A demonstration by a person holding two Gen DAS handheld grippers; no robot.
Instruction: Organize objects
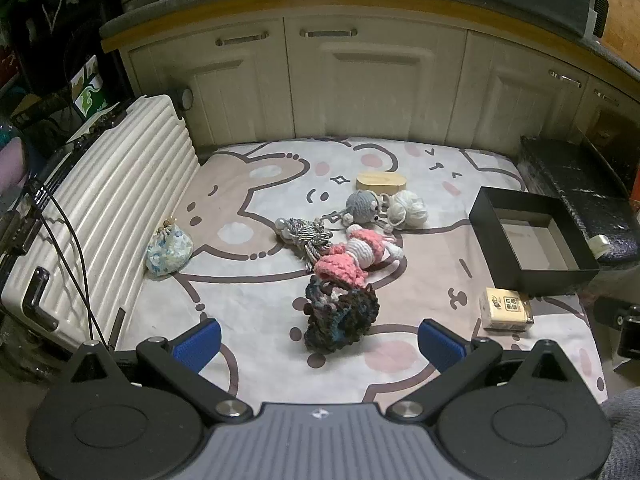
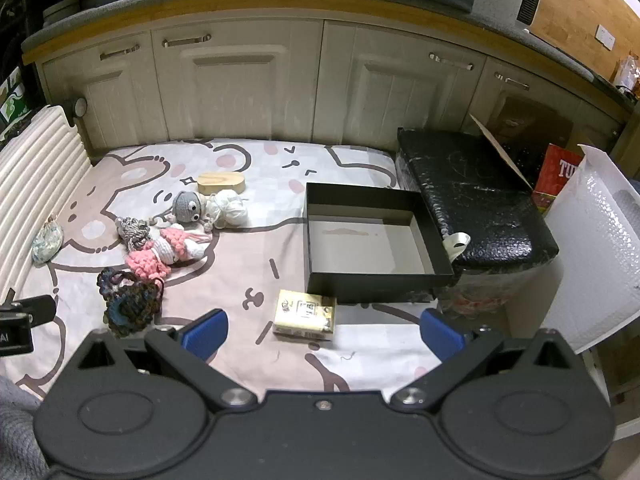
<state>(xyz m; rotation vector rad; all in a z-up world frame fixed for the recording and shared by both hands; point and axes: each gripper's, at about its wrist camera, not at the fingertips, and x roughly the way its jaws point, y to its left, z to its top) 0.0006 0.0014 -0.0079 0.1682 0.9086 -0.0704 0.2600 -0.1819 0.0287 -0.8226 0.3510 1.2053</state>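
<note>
Letters "TU" show on the red box (image 2: 560, 176); both tools, left (image 1: 320, 344) and right (image 2: 324, 330), hover spread wide, holding nothing.

Left gripper (image 1: 319, 342) is hanging over the cartoon-print blanket (image 1: 248, 288) with its blue pads spread wide, nothing between them. Right in front sits a dark crocheted piece (image 1: 340, 320), touching a pink and white crochet doll (image 1: 352, 256) behind it. Further back: a grey rope tassel (image 1: 306, 234), a grey crochet mouse (image 1: 362, 206), a white yarn ball (image 1: 409, 208) and a wooden block (image 1: 381, 181). Open black box (image 1: 532, 240) off to the right, small tissue pack (image 1: 506, 309) near its front corner. Floral pouch (image 1: 169, 253) leans against the white suitcase (image 1: 108, 204).
</note>
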